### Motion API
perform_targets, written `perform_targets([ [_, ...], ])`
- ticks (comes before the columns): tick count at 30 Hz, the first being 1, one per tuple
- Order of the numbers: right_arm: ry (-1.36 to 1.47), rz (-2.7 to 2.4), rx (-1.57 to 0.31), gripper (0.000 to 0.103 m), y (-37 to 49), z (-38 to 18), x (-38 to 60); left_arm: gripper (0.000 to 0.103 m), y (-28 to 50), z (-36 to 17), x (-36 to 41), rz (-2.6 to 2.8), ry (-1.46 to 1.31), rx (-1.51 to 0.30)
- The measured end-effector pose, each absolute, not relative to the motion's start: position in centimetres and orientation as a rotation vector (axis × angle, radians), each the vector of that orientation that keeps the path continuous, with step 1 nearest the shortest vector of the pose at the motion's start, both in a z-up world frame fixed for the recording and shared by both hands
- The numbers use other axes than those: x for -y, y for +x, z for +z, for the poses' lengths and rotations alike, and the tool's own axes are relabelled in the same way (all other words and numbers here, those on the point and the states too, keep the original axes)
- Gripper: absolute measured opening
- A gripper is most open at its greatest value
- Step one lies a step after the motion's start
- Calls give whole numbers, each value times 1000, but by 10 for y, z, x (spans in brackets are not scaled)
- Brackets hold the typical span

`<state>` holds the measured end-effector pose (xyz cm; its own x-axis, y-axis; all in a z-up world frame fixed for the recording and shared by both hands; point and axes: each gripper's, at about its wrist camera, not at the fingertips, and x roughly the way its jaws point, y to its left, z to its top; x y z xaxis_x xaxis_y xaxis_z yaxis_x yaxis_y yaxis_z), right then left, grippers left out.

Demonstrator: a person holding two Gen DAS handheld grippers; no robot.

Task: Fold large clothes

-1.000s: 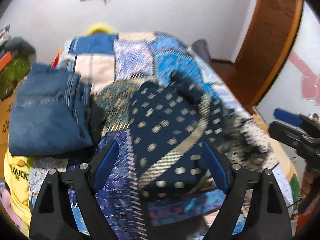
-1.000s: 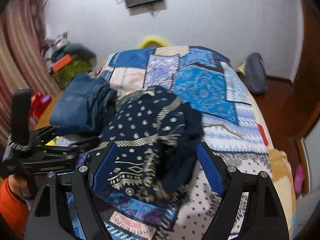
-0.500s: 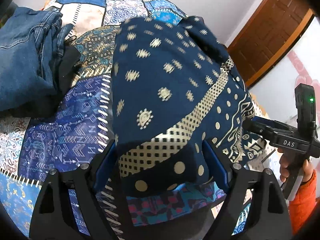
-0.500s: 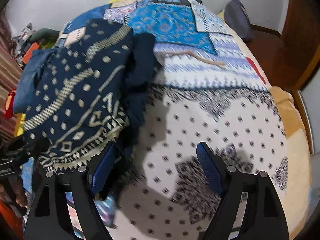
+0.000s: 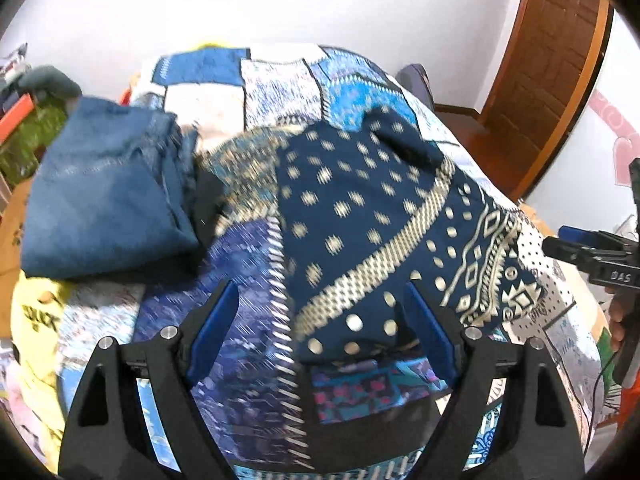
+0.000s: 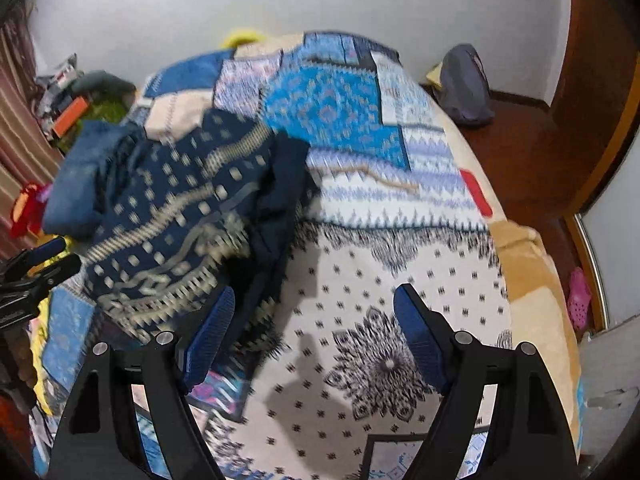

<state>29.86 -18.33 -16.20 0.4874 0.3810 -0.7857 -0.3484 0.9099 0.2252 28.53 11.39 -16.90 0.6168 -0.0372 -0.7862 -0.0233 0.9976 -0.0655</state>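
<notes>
A navy garment with gold dots and bands (image 5: 372,216) lies folded on the patchwork bedspread (image 5: 280,88). My left gripper (image 5: 320,308) hovers open over its near edge. The cloth lies between the jaws, and the pads do not press on it. The right gripper (image 5: 576,240) shows at the right edge of the left wrist view, with a hand on its handle. In the right wrist view the garment (image 6: 180,208) sits to the left. My right gripper (image 6: 314,300) stands open over the white patterned spread (image 6: 400,260), its left finger beside the garment's edge. The left gripper (image 6: 44,260) shows at the far left.
Folded blue jeans (image 5: 104,196) lie left of the garment. A yellow cloth (image 5: 36,320) sits at the bed's near left. A tan blanket (image 6: 528,280) lines the bed's right edge. On the floor are a grey bag (image 6: 466,84) and a pink shoe (image 6: 580,296). A wooden door (image 5: 552,72) stands on the right.
Both grippers dipped close over the garment, then drew back. The right gripper has shifted right, from over the garment to the white spread. The garment's zigzag border now lies spread out.
</notes>
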Motion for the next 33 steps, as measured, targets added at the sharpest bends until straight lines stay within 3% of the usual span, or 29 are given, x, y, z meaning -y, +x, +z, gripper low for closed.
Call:
perform_targets([
  [8,-46,545,-934,80,350,-149,128,85,333,-161,-129,17,-74,-908],
  [19,-52,637,-1143,77,432,-183,52,86,410,-214,-122,20,-39,-1008],
  [27,3,338,-1071,78,455,-203,101,92,402,-228,-128,-11,-84,-988],
  [33,47,345,-1034,78,426,-179,141,92,389,-223,-128,-6,-84,-992],
])
